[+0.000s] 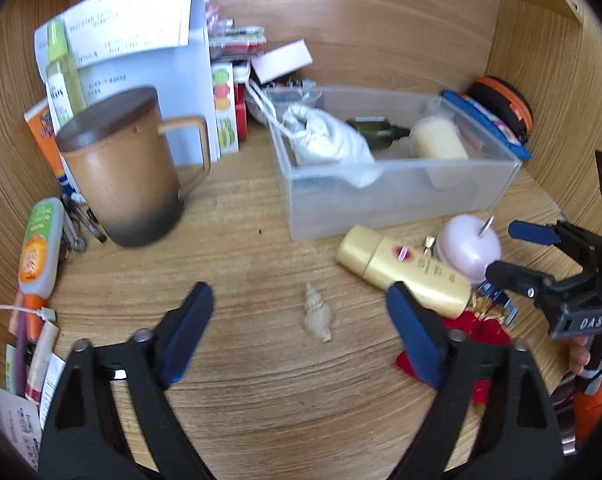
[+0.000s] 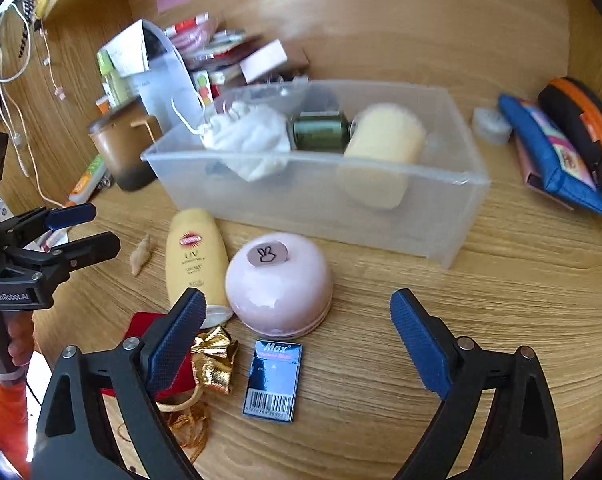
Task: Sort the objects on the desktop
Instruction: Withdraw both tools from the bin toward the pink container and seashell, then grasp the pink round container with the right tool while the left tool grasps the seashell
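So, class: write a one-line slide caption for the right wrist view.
Open right gripper hovers over pink dome, yellow bottle and staple box before the clear bin.

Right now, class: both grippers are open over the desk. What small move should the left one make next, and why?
Probably ease the left gripper down around the seashell. The shell lies loose between its open jaws, outside the clear bin, with nothing touching it.

My left gripper (image 1: 301, 320) hovers wide open above wooden desk (image 1: 261, 400), small seashell (image 1: 317, 313) between fingers. Gold bottle (image 1: 405, 272) lies beside pink dome (image 1: 471, 247), before clear bin (image 1: 401, 196). Right gripper (image 1: 505, 252) enters at right, fingers parted. Brown lidded mug (image 1: 121, 168) stands left.
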{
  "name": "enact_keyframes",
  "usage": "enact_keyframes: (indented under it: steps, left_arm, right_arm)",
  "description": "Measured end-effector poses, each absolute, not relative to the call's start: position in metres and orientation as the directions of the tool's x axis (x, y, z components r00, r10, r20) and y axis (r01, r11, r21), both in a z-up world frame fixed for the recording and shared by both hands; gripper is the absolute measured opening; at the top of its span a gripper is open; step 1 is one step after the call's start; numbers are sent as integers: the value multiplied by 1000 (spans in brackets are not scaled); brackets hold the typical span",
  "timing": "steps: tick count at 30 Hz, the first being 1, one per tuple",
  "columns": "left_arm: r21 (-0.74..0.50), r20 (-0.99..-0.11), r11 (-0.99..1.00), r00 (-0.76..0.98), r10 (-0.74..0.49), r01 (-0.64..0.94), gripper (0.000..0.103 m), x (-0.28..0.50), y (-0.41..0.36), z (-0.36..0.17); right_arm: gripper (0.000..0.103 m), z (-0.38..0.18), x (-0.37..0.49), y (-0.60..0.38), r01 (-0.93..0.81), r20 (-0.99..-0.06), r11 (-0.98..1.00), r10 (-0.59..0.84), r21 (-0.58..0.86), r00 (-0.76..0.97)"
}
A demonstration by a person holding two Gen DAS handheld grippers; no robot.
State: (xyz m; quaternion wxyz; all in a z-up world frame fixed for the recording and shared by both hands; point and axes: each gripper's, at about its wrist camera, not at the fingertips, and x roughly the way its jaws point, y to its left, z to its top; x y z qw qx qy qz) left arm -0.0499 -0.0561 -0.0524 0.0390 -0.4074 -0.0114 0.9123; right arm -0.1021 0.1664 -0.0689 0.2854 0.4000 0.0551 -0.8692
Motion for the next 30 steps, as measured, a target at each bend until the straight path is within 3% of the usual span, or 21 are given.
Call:
enact_keyframes:
  steps: [5,10,14,18,23,25,30]
  left_arm:
    - [-59,-772,-996,-630,85,-63,72,-55,-59,-68]
    - [-71,-804,-995,-586,100,-72,54,-63,-60,-79]
    - [-50,-802,-996,-591,86,-78,53,-64,-57,-79]
    - [9,-790,-997,-612,39,-76,43,-63,-51,-81]
    - [14,-779,-997,-626,35,-73,28,-62,-54,-80]
    - [27,-774,-997,-632,26,-74,17,-61,-52,-80]
    - [133,-749,-988,-661,-52,-72,17,-56,-38,-81]
  right_arm:
    - [81,-78,-108,157,550,-757,-829,-425,105,-496]
    - [79,-76,-108,148,577,-760,-816,-392,27,-519]
    - [78,-80,-116,143,589,-770,-808,-388,20,-507]
    - [61,-86,-121,139,604,-787,-796,-404,52,-465]
    - [61,-86,-121,142,611,-782,-787,-435,89,-446]
    - [61,-86,-121,143,609,-779,-786,-443,101,-443]
    - [61,-85,-122,146,603,-774,-788,-455,121,-440]
